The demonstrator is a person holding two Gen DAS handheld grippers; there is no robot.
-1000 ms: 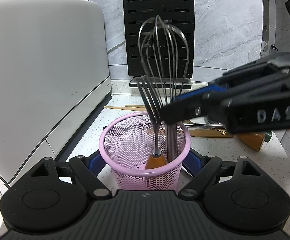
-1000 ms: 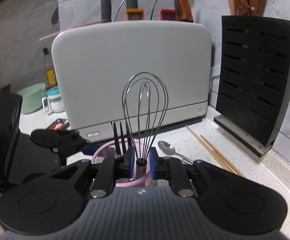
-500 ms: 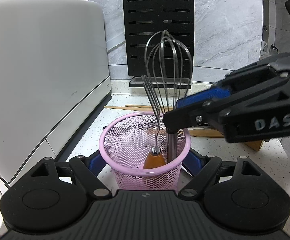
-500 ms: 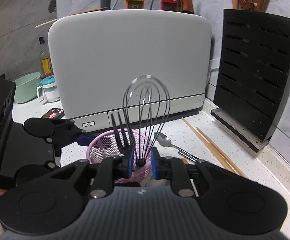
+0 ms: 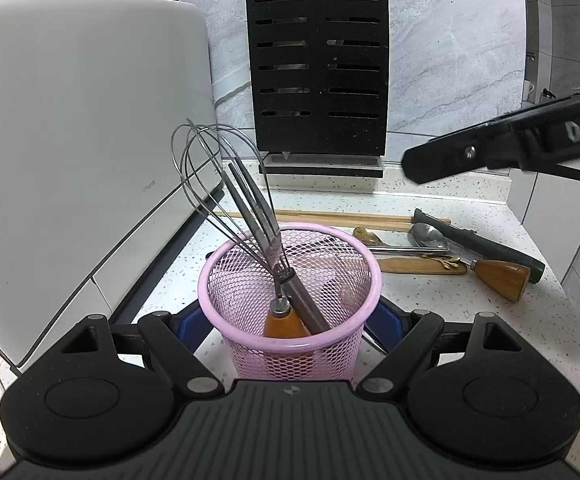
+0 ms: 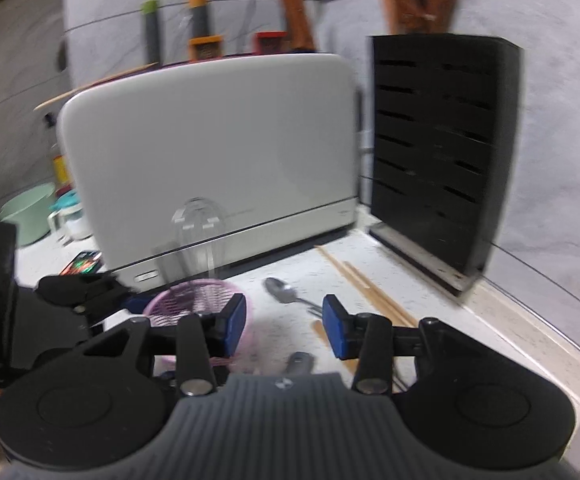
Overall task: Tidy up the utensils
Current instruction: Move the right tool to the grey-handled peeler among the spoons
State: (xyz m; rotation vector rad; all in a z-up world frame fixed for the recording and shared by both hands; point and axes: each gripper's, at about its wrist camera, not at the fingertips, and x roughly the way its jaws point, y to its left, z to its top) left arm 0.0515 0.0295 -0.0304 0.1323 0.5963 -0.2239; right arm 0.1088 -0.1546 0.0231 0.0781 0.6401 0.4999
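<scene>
Speckled white counter (image 5: 469,320): left tongs (image 5: 290,320) pinch the pink basket (image 5: 290,344); right tongs (image 6: 284,326), just opening, are spread and empty.

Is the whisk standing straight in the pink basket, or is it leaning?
Leaning. The whisk has its handle down in the pink basket, and its wire head tilts toward the white appliance.

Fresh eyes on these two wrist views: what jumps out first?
The pink mesh basket front and centre, clamped by the left gripper, with a wire whisk and a fork leaning in it. Then the right gripper, jaws just opened with nothing between them, off to the basket's right. Behind stand a big white appliance and a black slotted knife block.
</scene>
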